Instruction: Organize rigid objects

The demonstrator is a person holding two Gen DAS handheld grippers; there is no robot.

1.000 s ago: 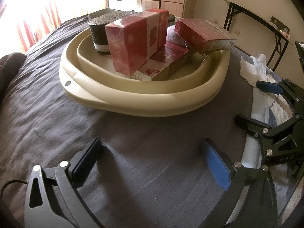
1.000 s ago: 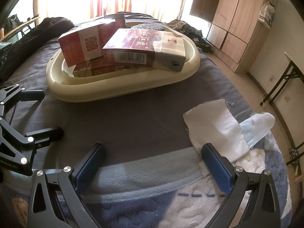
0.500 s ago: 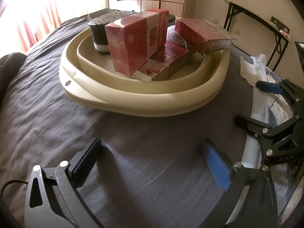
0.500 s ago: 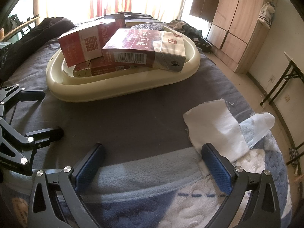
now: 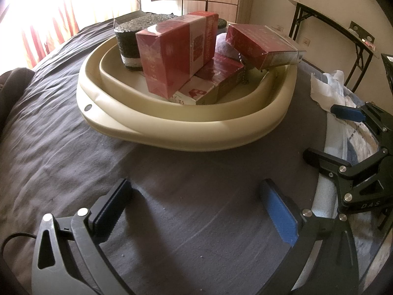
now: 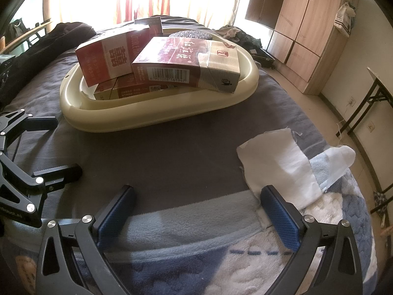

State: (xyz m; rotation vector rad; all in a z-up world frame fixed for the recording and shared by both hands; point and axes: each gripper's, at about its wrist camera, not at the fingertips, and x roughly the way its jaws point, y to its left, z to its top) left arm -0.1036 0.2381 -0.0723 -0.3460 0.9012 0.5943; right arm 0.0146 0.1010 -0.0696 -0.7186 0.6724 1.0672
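A cream plastic basin (image 5: pixel 186 132) sits on the grey bed and also shows in the right wrist view (image 6: pixel 157 113). It holds several red cartons: a tall one (image 5: pixel 176 51) leaning upright, one (image 5: pixel 260 44) resting across the far rim, flat ones (image 5: pixel 216 78) beneath, plus a dark speckled block (image 5: pixel 130 41). In the right wrist view a maroon carton (image 6: pixel 186 61) lies over a red one (image 6: pixel 110 56). My left gripper (image 5: pixel 196 209) is open and empty, short of the basin. My right gripper (image 6: pixel 196 211) is open and empty over the blanket.
A white cloth (image 6: pixel 280 162) lies on the bed right of the right gripper, over a blue and white blanket (image 6: pixel 221 258). Dark clothes (image 6: pixel 49 41) lie at the bed's left. A wooden wardrobe (image 6: pixel 307 24) and a folding table (image 5: pixel 331 24) stand beyond.
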